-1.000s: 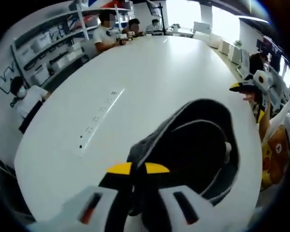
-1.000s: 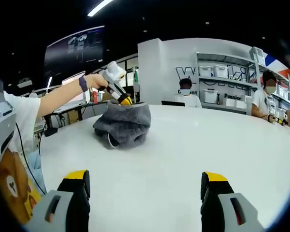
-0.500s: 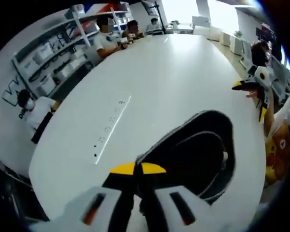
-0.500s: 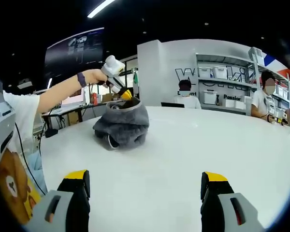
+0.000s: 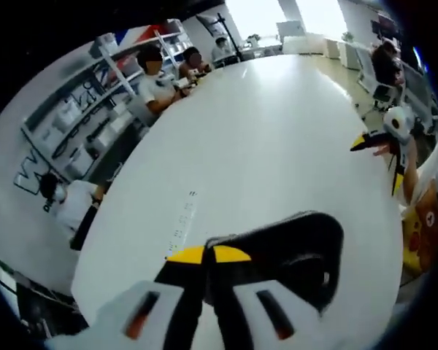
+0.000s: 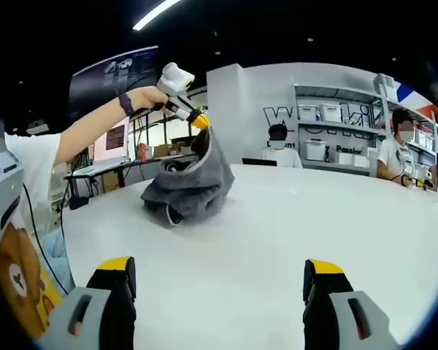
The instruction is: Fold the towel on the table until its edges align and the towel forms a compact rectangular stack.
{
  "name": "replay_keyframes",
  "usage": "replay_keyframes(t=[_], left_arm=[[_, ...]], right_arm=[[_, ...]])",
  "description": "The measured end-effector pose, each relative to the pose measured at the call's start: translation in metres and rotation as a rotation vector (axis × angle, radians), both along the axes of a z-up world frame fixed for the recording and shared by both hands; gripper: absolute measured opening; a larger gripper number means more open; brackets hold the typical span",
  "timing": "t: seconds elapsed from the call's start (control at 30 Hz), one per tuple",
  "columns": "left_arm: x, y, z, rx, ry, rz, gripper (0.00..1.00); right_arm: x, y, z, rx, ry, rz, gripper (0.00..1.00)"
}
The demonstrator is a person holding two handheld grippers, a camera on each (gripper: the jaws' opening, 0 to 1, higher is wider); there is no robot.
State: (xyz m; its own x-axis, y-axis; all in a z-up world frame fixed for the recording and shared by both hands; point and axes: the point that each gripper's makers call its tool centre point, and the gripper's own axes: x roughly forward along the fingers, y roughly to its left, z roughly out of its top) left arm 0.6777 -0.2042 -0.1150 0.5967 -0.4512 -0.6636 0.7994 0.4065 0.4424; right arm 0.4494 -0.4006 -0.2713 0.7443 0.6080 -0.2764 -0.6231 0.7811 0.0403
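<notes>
Jaws of left gripper [image 5: 202,254] pinch towel [image 6: 190,186] aloft.

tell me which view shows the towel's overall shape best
The right gripper view: the grey towel shows whole, lifted at one edge by the left gripper. The left gripper view shows it close up, dark, partly hidden behind the jaws.

The left gripper [image 5: 208,255] has a white body, black jaws with yellow tips, and an orange slot mark on each side. The right gripper [image 6: 217,281] looks the same. The person wears a white T-shirt [image 6: 18,175] with a brown bear print and a dark wristband [image 6: 125,105].
</notes>
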Motion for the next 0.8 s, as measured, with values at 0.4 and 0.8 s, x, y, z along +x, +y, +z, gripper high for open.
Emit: replay_keyframes(t=[0.4,0.8], left_arm=[[0.000,-0.075,0.065,0.018,-0.149,-0.102,0.03],[-0.012,-0.161,0.114,0.043,-0.305,-0.194,0.03]], right_arm=[[-0.009,-0.016,0.006,0.006,-0.018,-0.036,1.00],[-0.023,-0.036,0.009,0.014,-0.030,-0.082,1.00]])
